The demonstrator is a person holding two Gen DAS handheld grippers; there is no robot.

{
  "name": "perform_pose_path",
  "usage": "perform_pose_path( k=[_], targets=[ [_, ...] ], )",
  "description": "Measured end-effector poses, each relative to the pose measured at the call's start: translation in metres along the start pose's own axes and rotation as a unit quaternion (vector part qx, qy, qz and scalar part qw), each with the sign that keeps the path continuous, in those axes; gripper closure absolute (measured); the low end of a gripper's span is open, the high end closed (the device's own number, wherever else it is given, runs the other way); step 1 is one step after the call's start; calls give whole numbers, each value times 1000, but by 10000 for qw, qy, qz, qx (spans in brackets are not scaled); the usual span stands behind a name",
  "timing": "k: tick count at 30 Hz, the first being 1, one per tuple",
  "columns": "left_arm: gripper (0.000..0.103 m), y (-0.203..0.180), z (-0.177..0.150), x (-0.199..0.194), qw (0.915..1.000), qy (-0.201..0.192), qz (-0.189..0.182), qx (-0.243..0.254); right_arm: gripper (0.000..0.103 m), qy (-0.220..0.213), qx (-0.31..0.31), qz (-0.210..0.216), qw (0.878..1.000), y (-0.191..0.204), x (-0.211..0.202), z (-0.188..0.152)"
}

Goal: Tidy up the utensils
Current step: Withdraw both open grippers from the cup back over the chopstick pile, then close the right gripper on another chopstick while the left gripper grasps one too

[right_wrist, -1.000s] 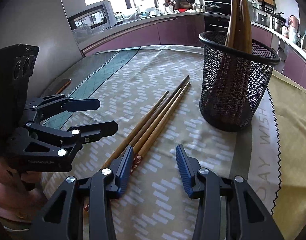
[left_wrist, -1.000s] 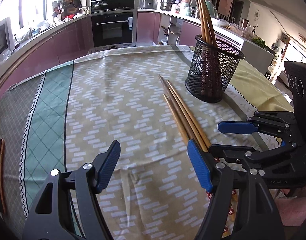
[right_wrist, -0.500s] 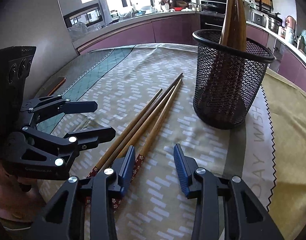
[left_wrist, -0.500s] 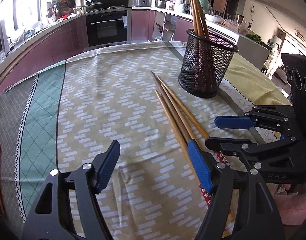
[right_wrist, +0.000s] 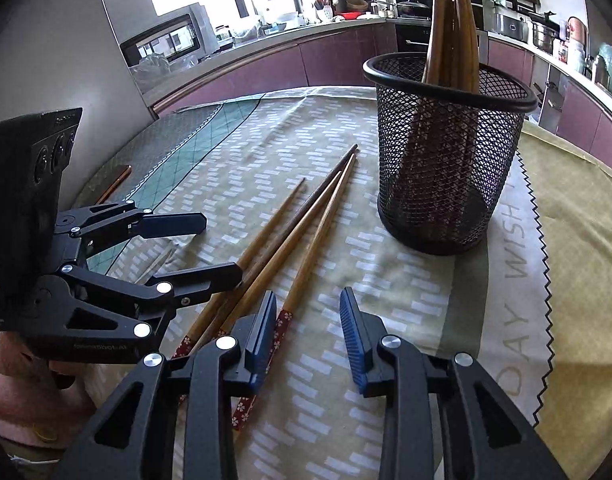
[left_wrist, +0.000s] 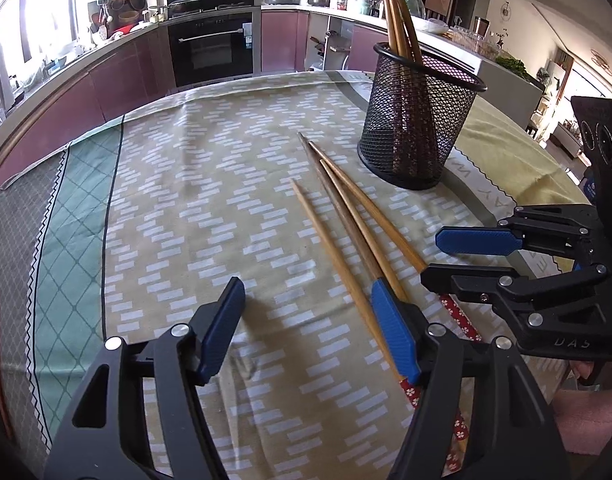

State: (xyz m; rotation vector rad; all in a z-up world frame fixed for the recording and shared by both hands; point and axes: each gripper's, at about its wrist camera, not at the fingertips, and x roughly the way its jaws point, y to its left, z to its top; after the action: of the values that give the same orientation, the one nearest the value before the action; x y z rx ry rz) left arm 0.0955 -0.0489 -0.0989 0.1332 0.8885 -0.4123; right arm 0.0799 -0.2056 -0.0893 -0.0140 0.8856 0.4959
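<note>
**Cup part-filled, chopsticks loose**

Your black wire-mesh cup (right_wrist: 445, 168) holds several upright wooden chopsticks (right_wrist: 449, 32). Four more (left_wrist: 345, 220) lie beside it on the surface. Left gripper (left_wrist: 309, 330) and right gripper (right_wrist: 307, 340) both spread, closing, pinching nothing.

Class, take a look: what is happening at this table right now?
A person holds a gripper in each hand over loose chopsticks lying on the tablecloth. Other chopsticks already stand in the mesh holder. The left gripper and the right gripper have both been closing; nothing is gripped yet, and the loose chopsticks lie beside their fingers.
</note>
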Motion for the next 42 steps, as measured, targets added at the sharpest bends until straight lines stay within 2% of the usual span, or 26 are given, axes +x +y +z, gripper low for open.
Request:
perform_pose_path(
  k=[7,11,17,19,25,28,33,34,35,42],
  targets=[
    [50,1,3,4,9998,9,140,140,73,-2,-32,-54,10000,2,3,6],
    [64,5,7,5,9998,-5,148,115,75,-15,-44,-90,9999,2,8,12],
    [85,13,10,6,9999,-24,119,-78,87,-30,93,-32,9999,-3,11,15],
    [86,14,10,6,9999,-34,97,-110,94,-10,157,8,9999,-5,9,13],
    [89,17,6,0,9999,-32,70,-81,95,66,210,45,9997,-11,1,6],
    [80,19,4,2,9999,21,119,-83,93,69,104,-103,9999,-8,3,9],
    [79,16,6,6,9998,0,201,-14,91,20,15,-201,9998,-5,12,16],
    [80,15,7,6,9998,-6,217,-11,92,5,13,-203,9998,-6,13,17],
    [86,15,8,6,9997,-13,239,-31,92,-1,18,-201,9998,-7,14,18],
    [95,17,10,3,9995,-81,208,-231,97,-100,309,-52,9995,-19,8,17]
  ],
)
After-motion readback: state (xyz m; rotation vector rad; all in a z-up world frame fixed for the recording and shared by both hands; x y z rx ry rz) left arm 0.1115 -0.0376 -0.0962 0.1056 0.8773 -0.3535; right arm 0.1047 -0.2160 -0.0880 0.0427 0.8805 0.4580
